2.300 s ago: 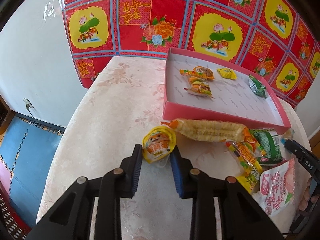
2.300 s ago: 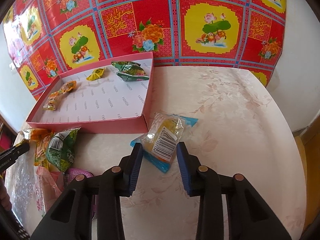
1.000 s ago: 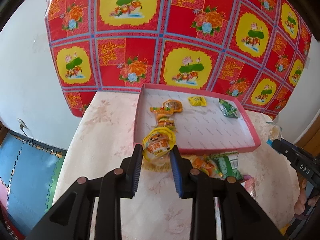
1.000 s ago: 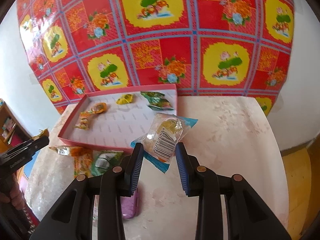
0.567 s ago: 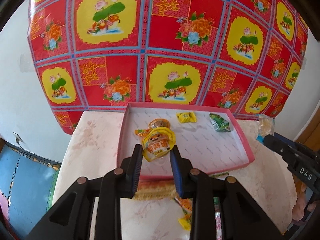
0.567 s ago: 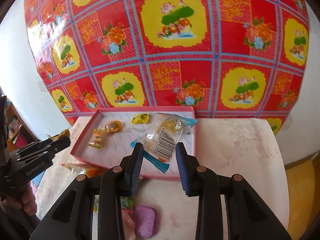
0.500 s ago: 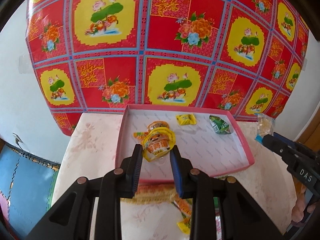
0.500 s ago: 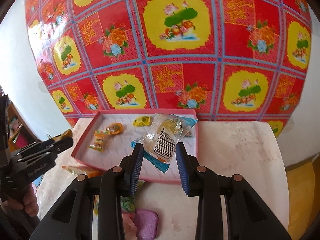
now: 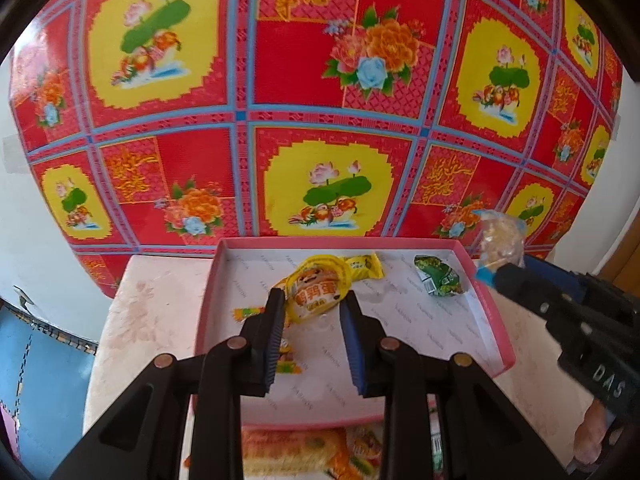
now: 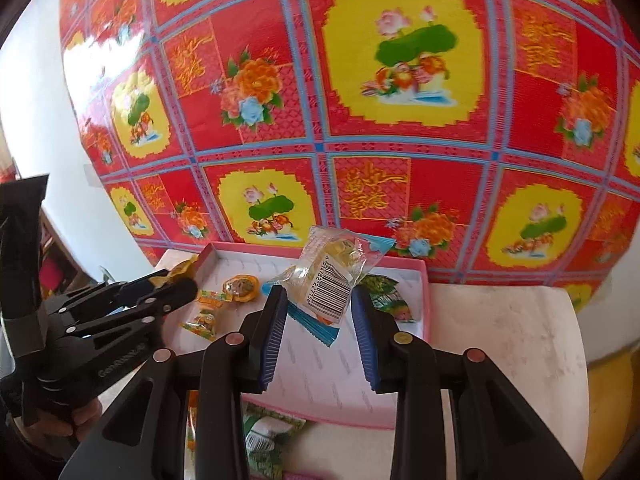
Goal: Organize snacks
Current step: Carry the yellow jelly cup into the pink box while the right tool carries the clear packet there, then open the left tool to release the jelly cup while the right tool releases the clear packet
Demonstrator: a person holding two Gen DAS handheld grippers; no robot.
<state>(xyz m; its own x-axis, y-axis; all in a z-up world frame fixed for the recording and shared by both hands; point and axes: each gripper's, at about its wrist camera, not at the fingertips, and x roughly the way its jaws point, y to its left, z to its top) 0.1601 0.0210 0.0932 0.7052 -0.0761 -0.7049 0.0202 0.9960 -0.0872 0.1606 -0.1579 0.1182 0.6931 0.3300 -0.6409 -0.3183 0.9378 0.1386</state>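
Both grippers are now hovering over the pink tray [image 9: 208,300], left gripper [image 9: 314,306] clamping the yellow egg snack [image 9: 318,292], right gripper [image 10: 320,300] clamping the clear barcoded packet [image 10: 334,276]; we're lowering first, releasing onto bare tray floor.

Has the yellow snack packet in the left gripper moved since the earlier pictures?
Yes. The yellow snack packet, clamped in the left gripper, was on the table in front of the pink tray; now it hangs above the tray's floor.
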